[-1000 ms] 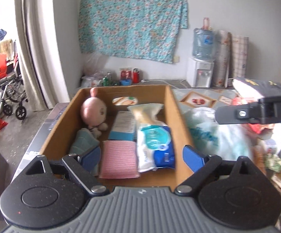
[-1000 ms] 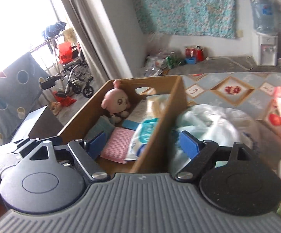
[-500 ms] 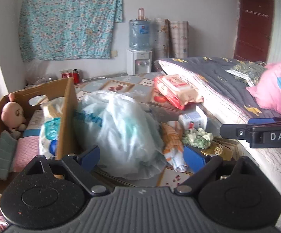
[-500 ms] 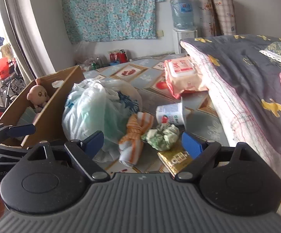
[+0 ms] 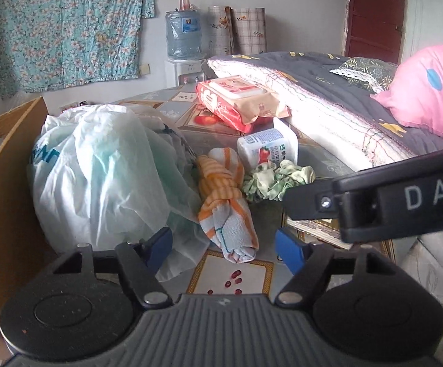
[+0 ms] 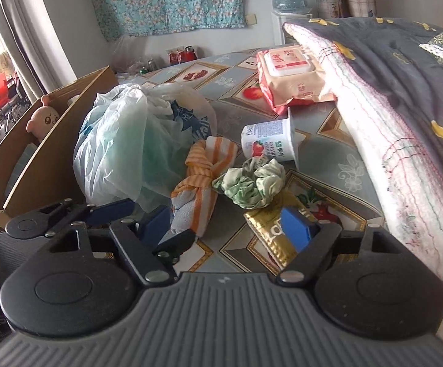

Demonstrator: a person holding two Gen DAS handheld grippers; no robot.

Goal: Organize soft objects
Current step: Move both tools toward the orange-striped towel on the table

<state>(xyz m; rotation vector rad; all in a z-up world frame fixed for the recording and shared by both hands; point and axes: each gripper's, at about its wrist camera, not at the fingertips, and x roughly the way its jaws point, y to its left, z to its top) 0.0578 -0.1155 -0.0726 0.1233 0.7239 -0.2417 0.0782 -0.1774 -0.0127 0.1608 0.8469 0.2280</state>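
Towel [image 5: 226, 202], knotted and striped orange, lies on the mat between the plastic bag [image 5: 99, 171] on its left and the green scrunchie [image 5: 276, 180] on its right, its long axis running near to far. It sits just beyond the left gripper [image 5: 223, 244], nearly centred between the jaws, which are closing with nothing held. The right gripper [image 6: 232, 224], also empty and closing, has the towel at its left pad. A second ago both pointed at the box [image 5: 4, 183]; now they have swung right and dropped.
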